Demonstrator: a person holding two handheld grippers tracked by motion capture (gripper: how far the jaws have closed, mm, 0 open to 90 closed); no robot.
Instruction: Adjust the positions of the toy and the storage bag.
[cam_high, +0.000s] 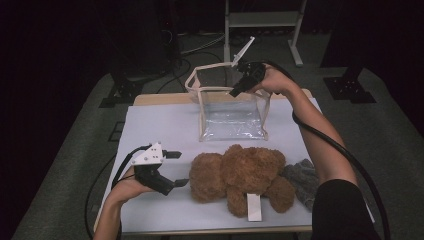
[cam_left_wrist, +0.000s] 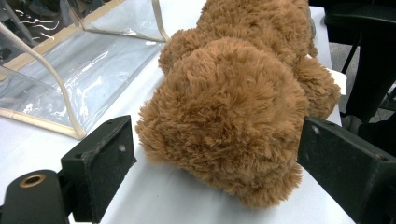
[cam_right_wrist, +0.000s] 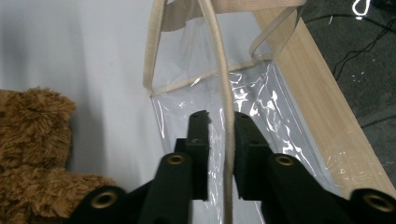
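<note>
A dark room surrounds a white-covered table (cam_high: 160, 125). Your right gripper (cam_high: 234, 92), at one o'clock, pinches the rim of the clear bag (cam_high: 232, 120); keep that edge lifted and taut. Your left gripper (cam_high: 178, 169), at eight o'clock, stands spread beside the teddy bear (cam_high: 240, 175); close deep into the plush before lifting toward the bag's mouth.

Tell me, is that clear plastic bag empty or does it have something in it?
Empty. Through the clear bag only the table shows, and the teddy bear lies outside, in front of it.
</note>
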